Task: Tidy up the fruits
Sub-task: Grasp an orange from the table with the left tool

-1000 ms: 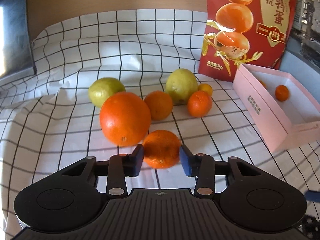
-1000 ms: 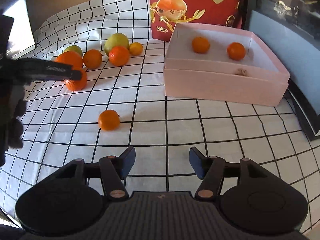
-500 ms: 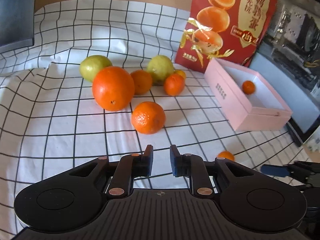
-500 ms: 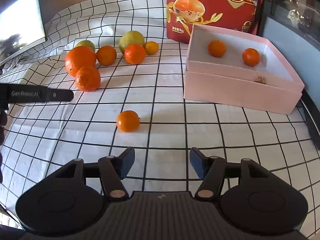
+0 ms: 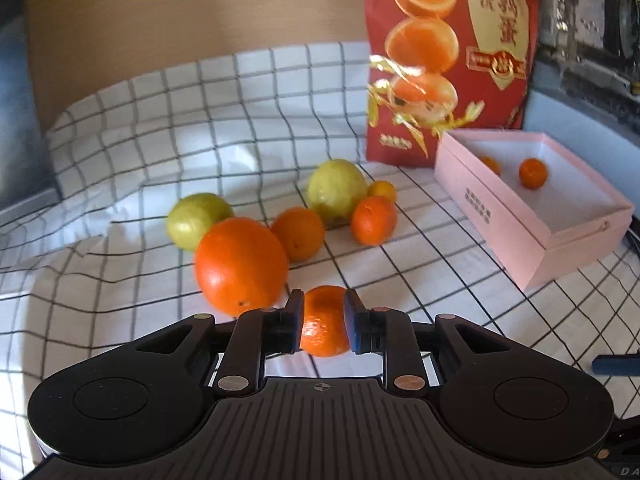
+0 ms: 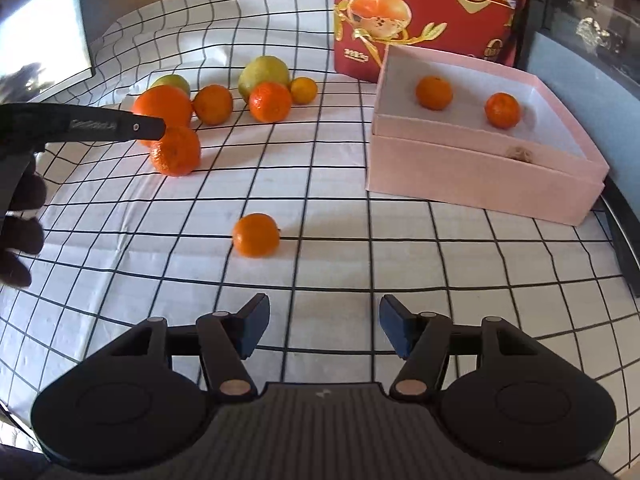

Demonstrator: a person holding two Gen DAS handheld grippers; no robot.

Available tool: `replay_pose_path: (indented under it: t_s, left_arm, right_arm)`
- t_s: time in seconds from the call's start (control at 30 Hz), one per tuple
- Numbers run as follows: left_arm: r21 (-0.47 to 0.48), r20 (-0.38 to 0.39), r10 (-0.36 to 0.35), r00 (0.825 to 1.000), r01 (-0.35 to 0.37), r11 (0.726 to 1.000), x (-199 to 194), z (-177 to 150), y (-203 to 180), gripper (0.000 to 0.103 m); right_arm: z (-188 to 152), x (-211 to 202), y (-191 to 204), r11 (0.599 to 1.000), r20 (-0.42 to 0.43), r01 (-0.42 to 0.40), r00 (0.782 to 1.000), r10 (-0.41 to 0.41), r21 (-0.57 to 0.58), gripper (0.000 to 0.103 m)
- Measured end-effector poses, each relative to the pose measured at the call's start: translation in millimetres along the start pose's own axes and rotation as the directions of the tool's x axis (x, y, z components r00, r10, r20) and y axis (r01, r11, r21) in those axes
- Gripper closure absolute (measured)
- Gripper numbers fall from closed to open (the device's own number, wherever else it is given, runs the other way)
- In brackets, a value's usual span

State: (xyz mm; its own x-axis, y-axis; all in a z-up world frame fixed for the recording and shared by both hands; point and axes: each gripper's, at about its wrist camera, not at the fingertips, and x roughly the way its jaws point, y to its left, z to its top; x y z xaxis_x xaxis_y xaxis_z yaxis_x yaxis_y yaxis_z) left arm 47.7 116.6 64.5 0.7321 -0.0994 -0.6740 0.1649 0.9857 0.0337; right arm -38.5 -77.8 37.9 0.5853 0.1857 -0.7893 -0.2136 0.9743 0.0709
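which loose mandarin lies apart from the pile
The small mandarin alone on the cloth just ahead of the right gripper; the others crowd together or sit in the pink box.

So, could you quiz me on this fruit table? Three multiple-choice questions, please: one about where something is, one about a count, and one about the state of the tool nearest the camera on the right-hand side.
1. Where does the pink box stand?
A. Just in front of the red bag
B. In the middle of the fruit pile
C. Under the checked cloth

2. How many orange fruits lie in the pink box?
A. None
B. Two
C. Five

3. How do the jaws of the right gripper stand?
A. Shut on a green fruit
B. Shut with nothing in them
C. Open with nothing between them

Answers:
1 A, the bag rises right behind the box's far wall.
2 B, one fruit and a second fruit sit on its white floor.
3 C, only bare cloth shows in the wide gap between the pads.
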Motion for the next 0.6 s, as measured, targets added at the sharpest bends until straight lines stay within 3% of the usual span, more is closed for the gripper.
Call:
replay_pose_path:
  t_s: [0.2, 0.33, 0.6]
  left_arm:
    - [0.050, -0.003, -0.085, 0.996, 0.085, 0.995, 6, -3, -11, 0.046]
    - [0.083, 0.005, -0.051, 0.999, 0.050, 0.995, 10, -2, -13, 0.045]
    - [0.014, -0.061, 0.002, 0.998, -0.001, 1.000, 26, -2, 11, 0.046]
  right_arm:
    - [-3, -3, -10, 0.999, 0.005, 0.017, 1.000, -0.017, 0.031, 0.039]
    - [-5, -2, -8, 1.000, 0.009, 0.021, 1.000, -0.021, 0.016, 0.036]
    - [-7, -2, -4, 0.999, 0.012, 0.031, 0.999, -0.031, -0.014, 0.034]
